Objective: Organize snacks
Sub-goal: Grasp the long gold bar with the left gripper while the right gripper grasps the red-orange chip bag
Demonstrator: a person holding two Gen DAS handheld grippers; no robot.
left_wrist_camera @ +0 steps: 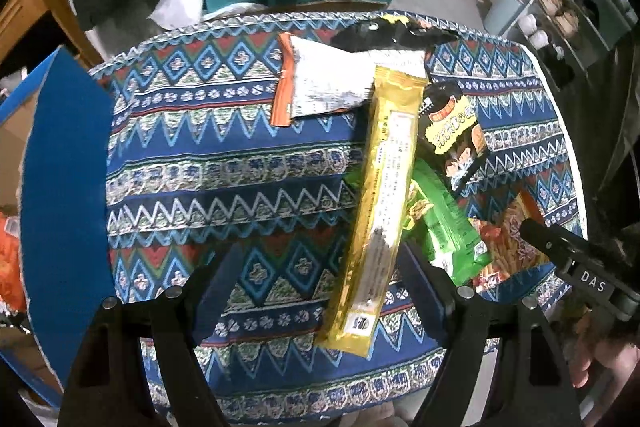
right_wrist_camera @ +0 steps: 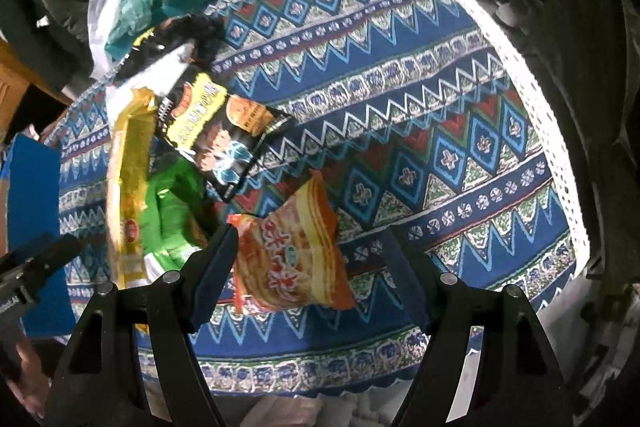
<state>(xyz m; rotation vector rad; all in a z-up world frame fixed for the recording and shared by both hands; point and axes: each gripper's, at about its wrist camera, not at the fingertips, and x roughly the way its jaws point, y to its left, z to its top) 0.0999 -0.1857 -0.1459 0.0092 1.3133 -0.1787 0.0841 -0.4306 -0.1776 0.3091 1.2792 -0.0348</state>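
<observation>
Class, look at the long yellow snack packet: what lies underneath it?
The long yellow snack packet overlaps a green snack packet and a white-and-orange packet. The patterned tablecloth lies beneath. Their covered parts cannot be seen.

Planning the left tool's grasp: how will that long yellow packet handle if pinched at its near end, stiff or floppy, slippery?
The long yellow packet lies overlapping the green packet, so it probably shifts that when lifted. Its glossy film looks slippery; the pads may slide. Long and narrow, pinched at one end it likely droops, unless the contents are rigid, which I cannot tell.
</observation>
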